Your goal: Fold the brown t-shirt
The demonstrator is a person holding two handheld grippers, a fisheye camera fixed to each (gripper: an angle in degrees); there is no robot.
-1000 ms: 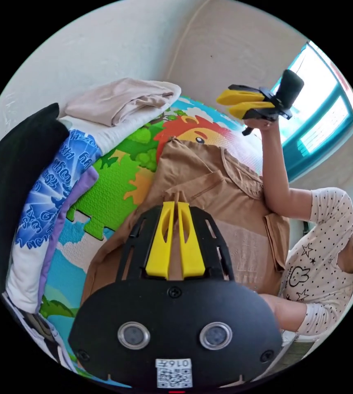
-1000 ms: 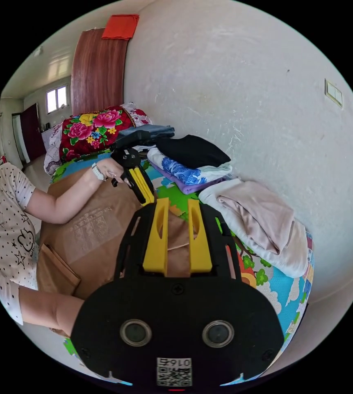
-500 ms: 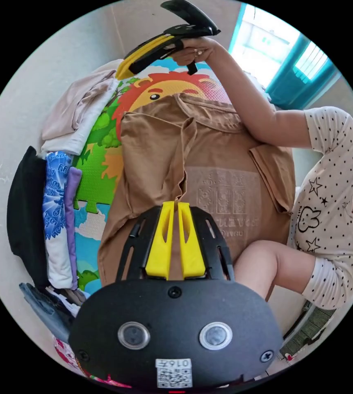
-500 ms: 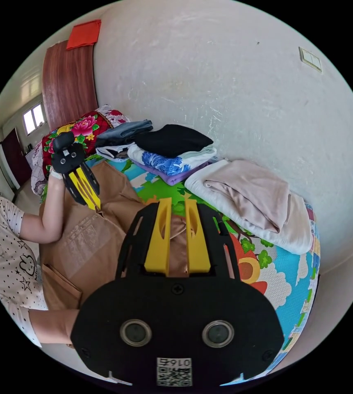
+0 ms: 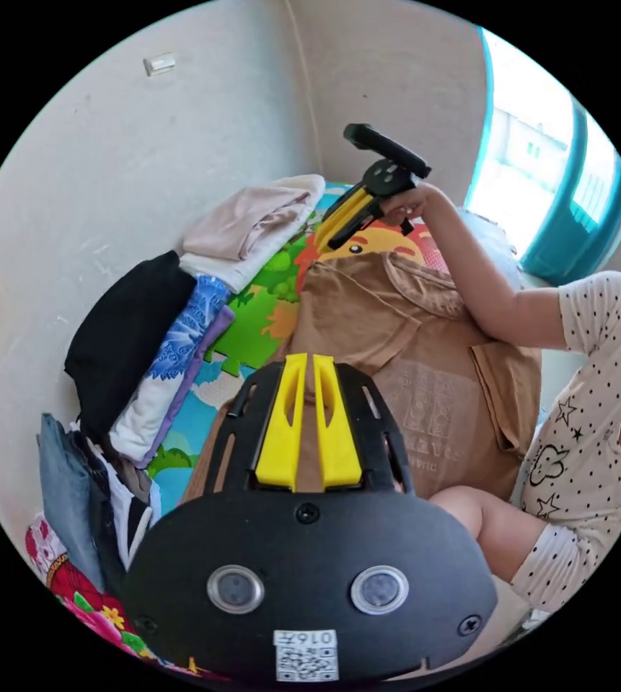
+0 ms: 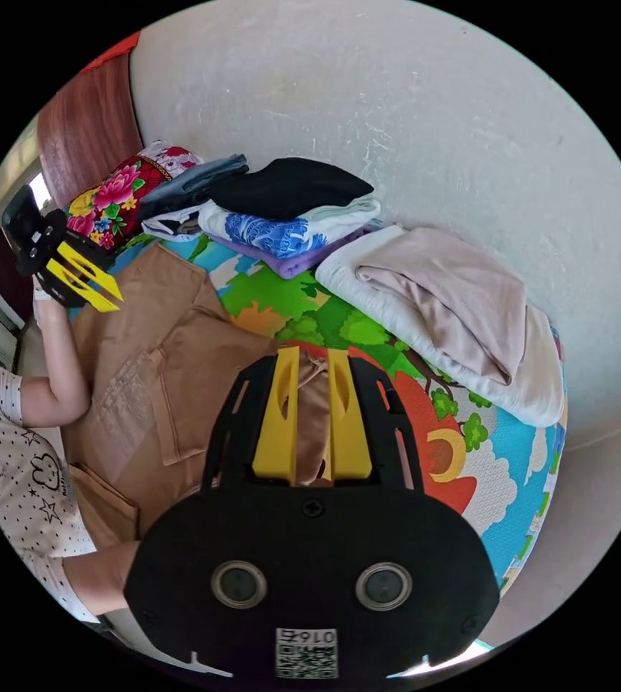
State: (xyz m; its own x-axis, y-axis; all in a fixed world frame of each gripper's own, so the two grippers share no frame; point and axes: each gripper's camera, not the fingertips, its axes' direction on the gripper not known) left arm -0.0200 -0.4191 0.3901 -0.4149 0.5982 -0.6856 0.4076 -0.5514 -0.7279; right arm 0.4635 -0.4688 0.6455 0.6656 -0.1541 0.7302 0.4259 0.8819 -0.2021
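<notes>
Left gripper view: we find the black-bodied, yellow-jawed left gripper [image 5: 309, 358] with its jaws drawn to a thin slit. Brown cloth shows behind the slit, but we see nothing pinched at the tips. In the right gripper view the same tool [image 6: 112, 299] is raised in the person's hand, clear of the cloth, with nothing hanging from it.

The brown short-sleeved t-shirt [image 5: 368, 324] lies spread on the bright cartoon-printed foam mat [image 5: 260, 317], one side panel and sleeve folded in over the printed chest.

The right gripper [image 6: 313, 353] has its jaws a little apart – wider than the left pair – and bunched brown fabric of the t-shirt [image 6: 180, 346] sits in the gap. We cannot tell whether both jaws press on it. From the left gripper view this tool [image 5: 322, 241] points down at the shirt's shoulder corner by the collar, very near it; contact is not clear.

Along the pale plaster wall [image 6: 433, 108] lies a row of folded clothes – a black, blue-patterned and purple stack [image 6: 288, 216] beside a beige garment on white cloth [image 6: 454, 303].
</notes>
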